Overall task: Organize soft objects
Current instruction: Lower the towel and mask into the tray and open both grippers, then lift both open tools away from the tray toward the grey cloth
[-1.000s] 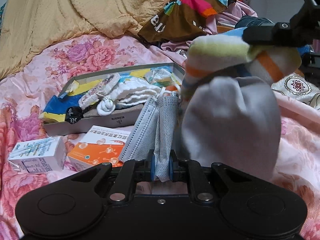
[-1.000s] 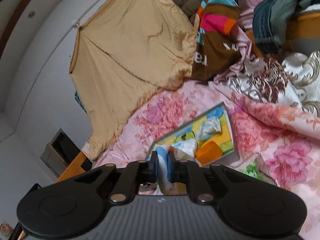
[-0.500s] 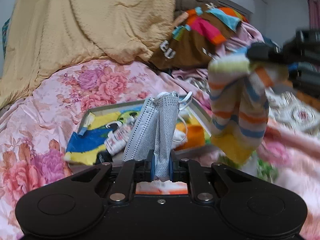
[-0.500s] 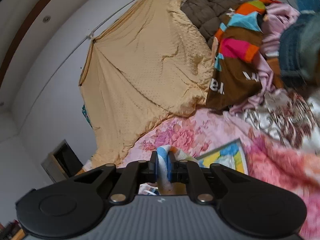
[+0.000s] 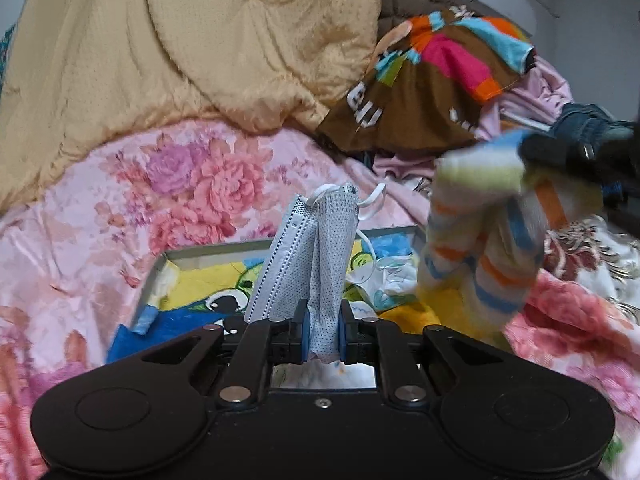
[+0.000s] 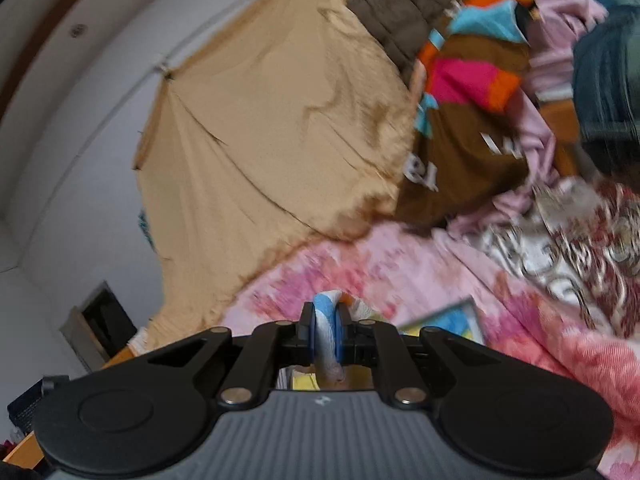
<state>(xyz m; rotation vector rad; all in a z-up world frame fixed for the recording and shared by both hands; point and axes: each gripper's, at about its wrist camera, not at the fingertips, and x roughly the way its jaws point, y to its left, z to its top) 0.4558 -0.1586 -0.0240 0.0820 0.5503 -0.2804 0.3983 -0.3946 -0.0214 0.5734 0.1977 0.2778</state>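
My left gripper point(image 5: 323, 334) is shut on a folded grey-blue face mask point(image 5: 310, 256) that stands up between its jaws, white ear loops at the top. My right gripper point(image 6: 326, 338) is shut on a striped sock point(image 6: 326, 336). In the left wrist view that sock point(image 5: 484, 248) hangs, blurred, from the right gripper point(image 5: 532, 160) above the right end of a shallow grey box point(image 5: 216, 249) with a colourful cartoon lining. The box lies on the pink floral bedspread point(image 5: 180, 184). Its corner shows in the right wrist view point(image 6: 452, 316).
A tan quilt point(image 5: 180, 40) is heaped at the back. A brown multicoloured garment point(image 5: 432, 80), pink clothes and jeans point(image 5: 588, 120) pile up at the back right. A patterned white and maroon cloth point(image 6: 580, 240) lies to the right. White soft items point(image 5: 392, 280) lie inside the box.
Both grippers have lifted and pulled back from the box, each keeping its hold. The sock now hangs higher, to the right. The small cartons by the box have dropped out of view.
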